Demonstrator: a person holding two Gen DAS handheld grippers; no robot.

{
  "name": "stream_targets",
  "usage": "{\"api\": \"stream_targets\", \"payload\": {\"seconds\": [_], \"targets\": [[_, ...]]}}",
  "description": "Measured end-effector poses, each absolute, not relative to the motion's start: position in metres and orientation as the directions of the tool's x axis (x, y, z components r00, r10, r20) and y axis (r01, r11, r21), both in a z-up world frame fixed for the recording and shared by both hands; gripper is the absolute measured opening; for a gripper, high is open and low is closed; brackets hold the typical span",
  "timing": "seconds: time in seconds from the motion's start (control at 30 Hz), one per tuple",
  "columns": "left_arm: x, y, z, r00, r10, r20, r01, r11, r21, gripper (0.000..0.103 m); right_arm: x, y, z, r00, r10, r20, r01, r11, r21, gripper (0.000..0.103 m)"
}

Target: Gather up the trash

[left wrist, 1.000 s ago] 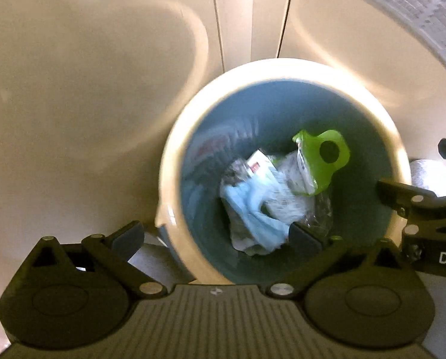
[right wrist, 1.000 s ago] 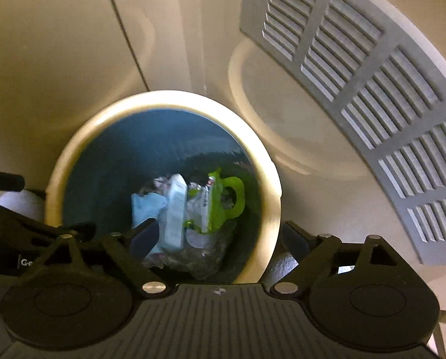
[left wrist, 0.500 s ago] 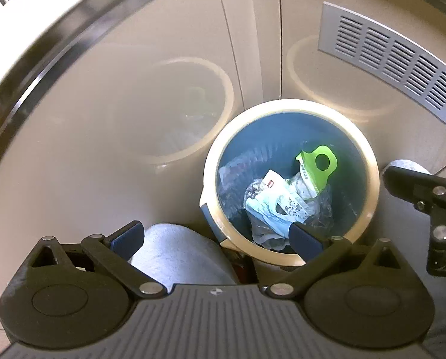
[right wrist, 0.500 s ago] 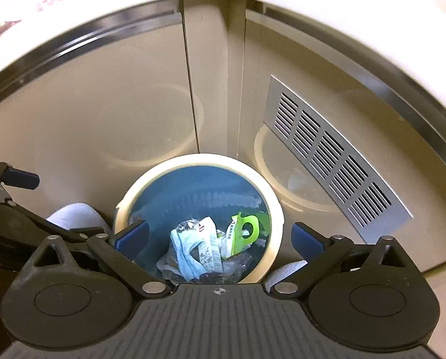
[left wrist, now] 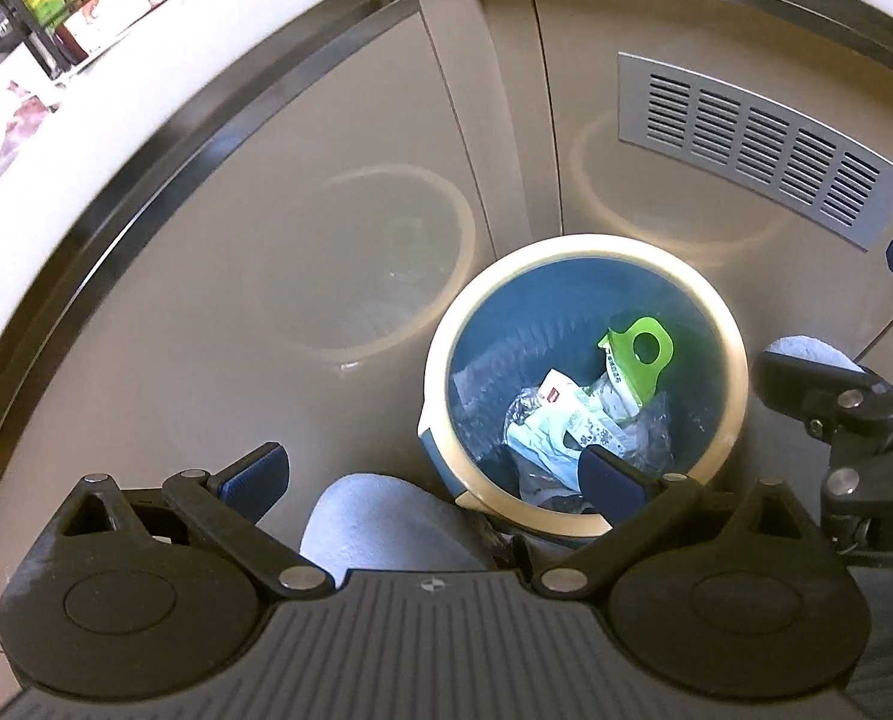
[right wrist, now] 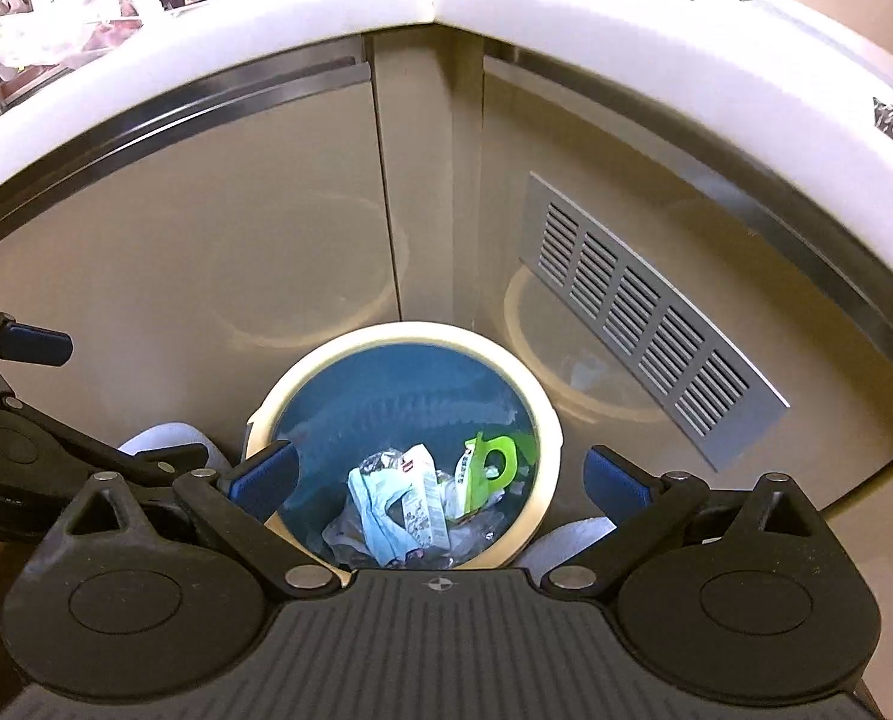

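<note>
A round bin with a cream rim (left wrist: 590,243) (right wrist: 398,333) and a blue inside stands on the floor against the cabinet corner. At its bottom lie a green plastic piece (left wrist: 626,339) (right wrist: 509,450) and crumpled white and pale blue wrappers (left wrist: 566,426) (right wrist: 422,498). My left gripper (left wrist: 431,480) hangs above the bin's near left edge, jaws wide open and empty. Directly over the bin hovers my right gripper (right wrist: 440,483), also wide open with nothing held. One of its fingers (left wrist: 806,375) shows at the right of the left wrist view.
Beige cabinet doors meet in a corner behind the bin, with a grey vent grille (left wrist: 758,144) (right wrist: 644,324) on the right door. White slippers (left wrist: 386,516) (right wrist: 572,540) stand on either side of the bin. Above runs a white countertop (right wrist: 386,6) with bottles and packets.
Both grippers have risen and drawn back from the bin, which looks smaller now. The views have tilted upward, so the countertop shows. The trash stays in the bin.
</note>
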State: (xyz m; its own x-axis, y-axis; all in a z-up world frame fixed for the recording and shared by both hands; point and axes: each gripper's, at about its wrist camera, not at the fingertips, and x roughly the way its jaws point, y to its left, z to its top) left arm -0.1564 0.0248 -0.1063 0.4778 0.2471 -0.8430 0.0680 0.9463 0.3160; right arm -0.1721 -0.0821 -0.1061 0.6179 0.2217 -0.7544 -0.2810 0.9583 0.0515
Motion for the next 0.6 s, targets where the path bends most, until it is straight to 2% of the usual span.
{"api": "stream_targets", "payload": {"seconds": [0.6], "targets": [[-0.1610,0.0270,-0.1012,0.489,0.245,-0.837,0.068,0.946,0.317,0.102,-0.1758,-0.0846,-0.1038,0.623,0.225,-0.749,-0.280,0.958,0.055,0.101]]}}
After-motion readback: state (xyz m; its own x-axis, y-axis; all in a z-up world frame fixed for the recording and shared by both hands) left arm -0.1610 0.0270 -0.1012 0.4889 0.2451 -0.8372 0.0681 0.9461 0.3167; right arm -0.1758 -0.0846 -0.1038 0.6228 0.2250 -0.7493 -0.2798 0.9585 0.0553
